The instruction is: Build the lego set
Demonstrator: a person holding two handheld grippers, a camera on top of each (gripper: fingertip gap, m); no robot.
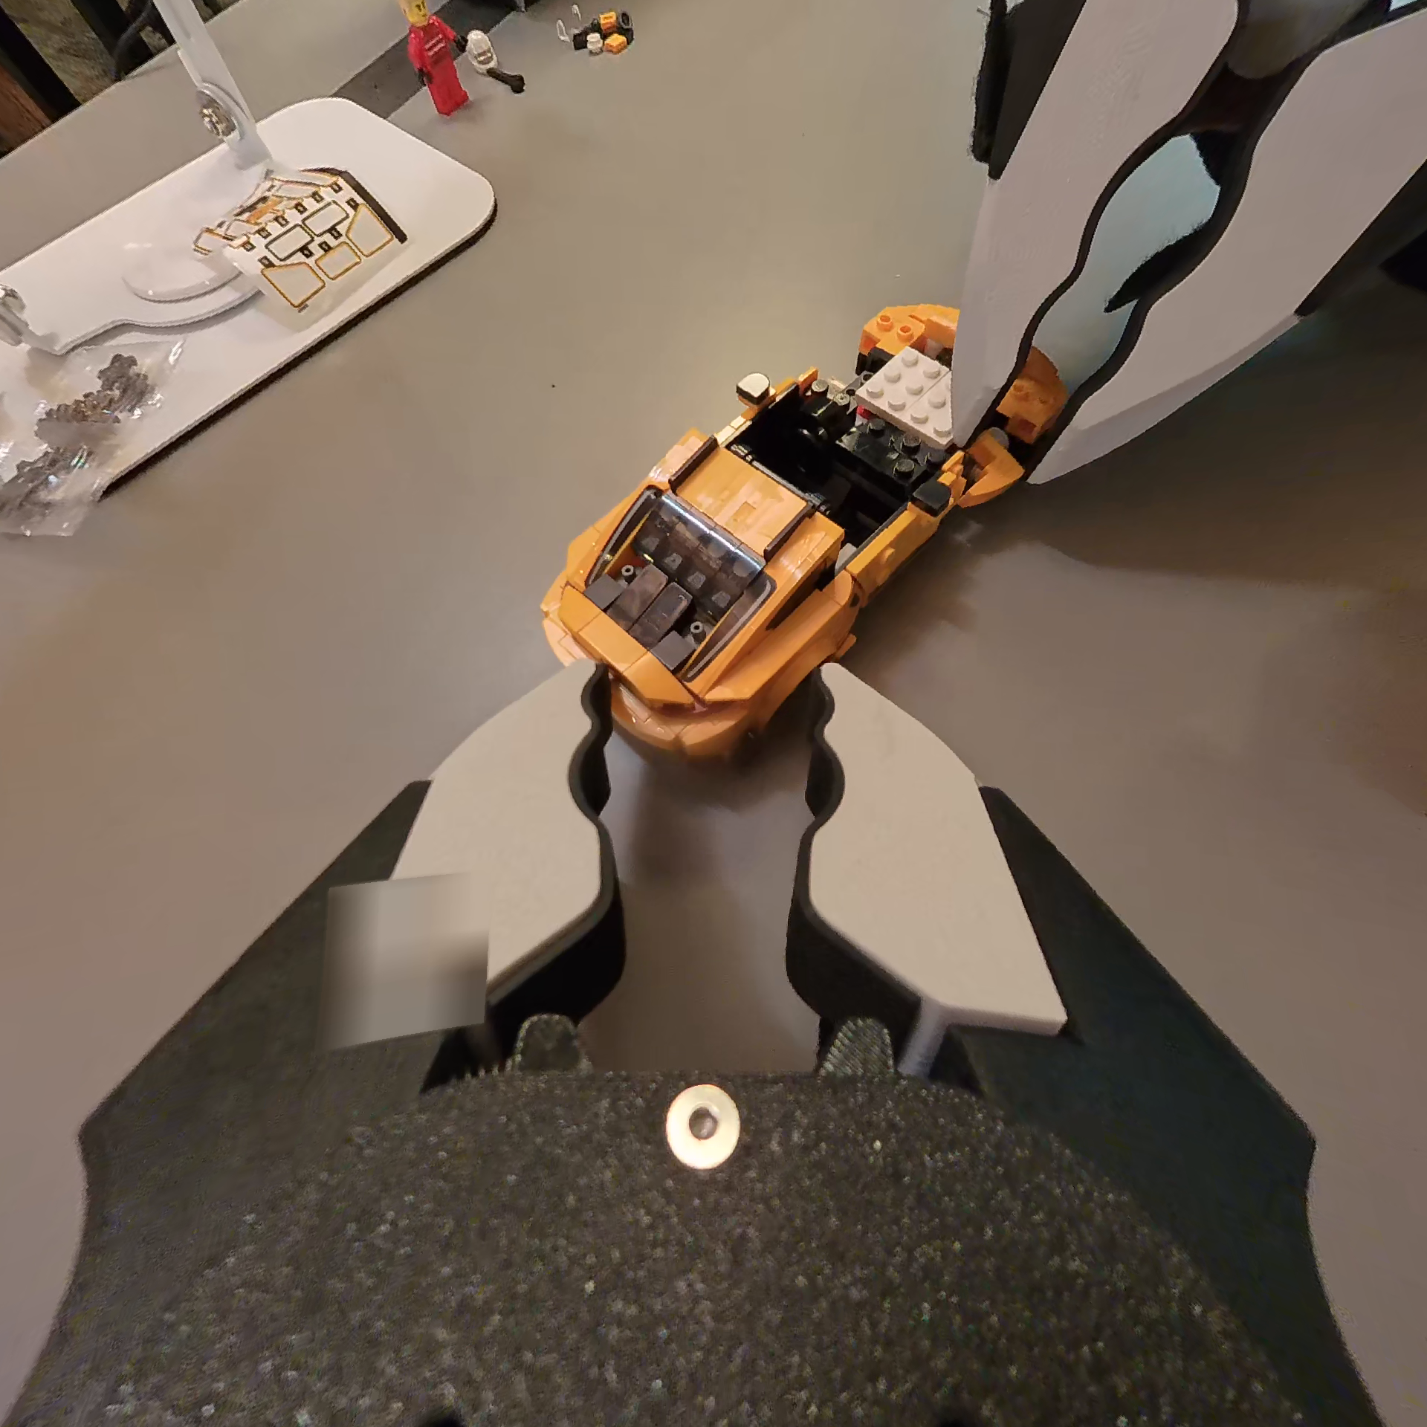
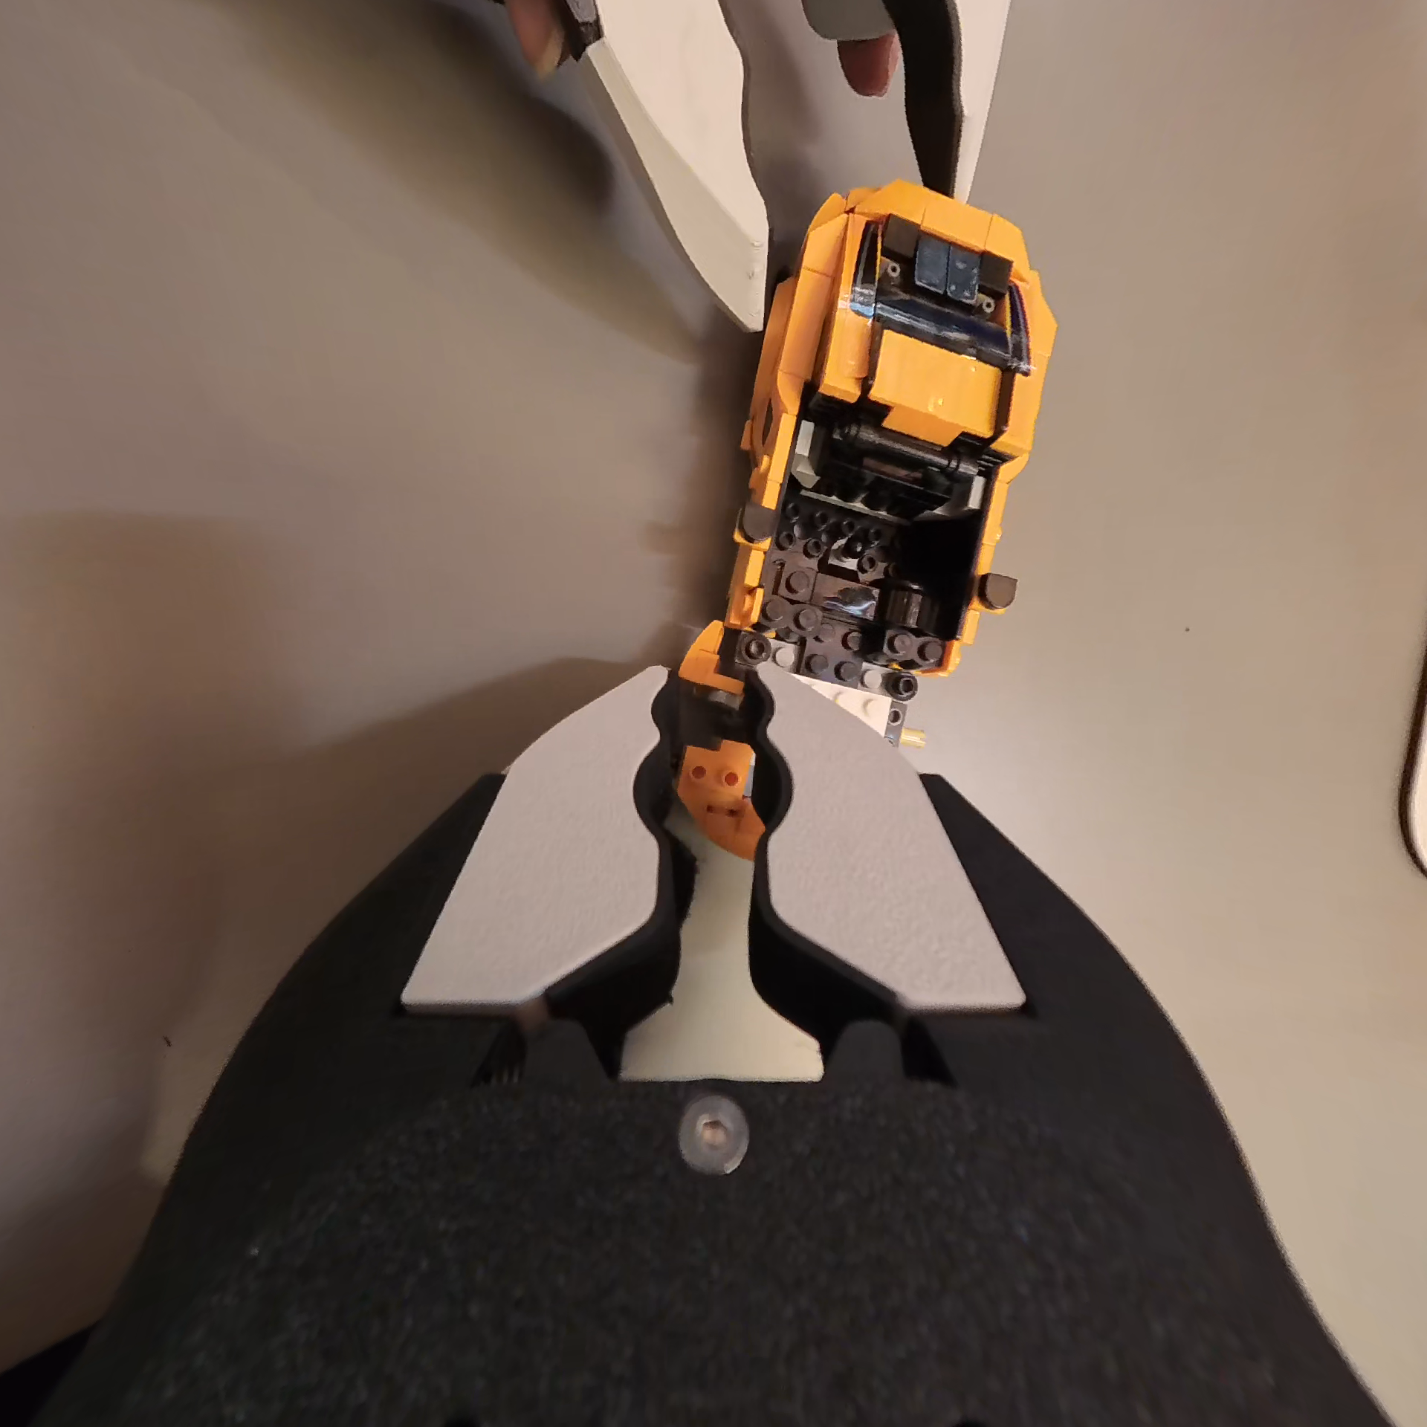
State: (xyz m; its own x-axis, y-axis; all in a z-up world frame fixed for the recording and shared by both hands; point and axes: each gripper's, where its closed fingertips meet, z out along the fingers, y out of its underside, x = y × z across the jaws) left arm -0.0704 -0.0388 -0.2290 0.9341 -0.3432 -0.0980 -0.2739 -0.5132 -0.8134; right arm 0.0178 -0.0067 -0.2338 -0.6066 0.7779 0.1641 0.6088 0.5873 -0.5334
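car (image 1: 760, 525) sits between both grippers, probably pinned for pressing | left gripper (image 1: 706, 695) jaws apart, hugging its near end, looks like bracing | right gripper (image 2: 710, 699) clamped on the orange fender (image 2: 714, 803), likely seating it | can't see if the studs are fully down

A hobby desk at home, by the look of it: plain grey table (image 1: 695, 232), white lamp base (image 1: 232, 232) (sticker sheet (image 1: 301, 232) on it), toy minifigure (image 1: 436, 62) standing by.
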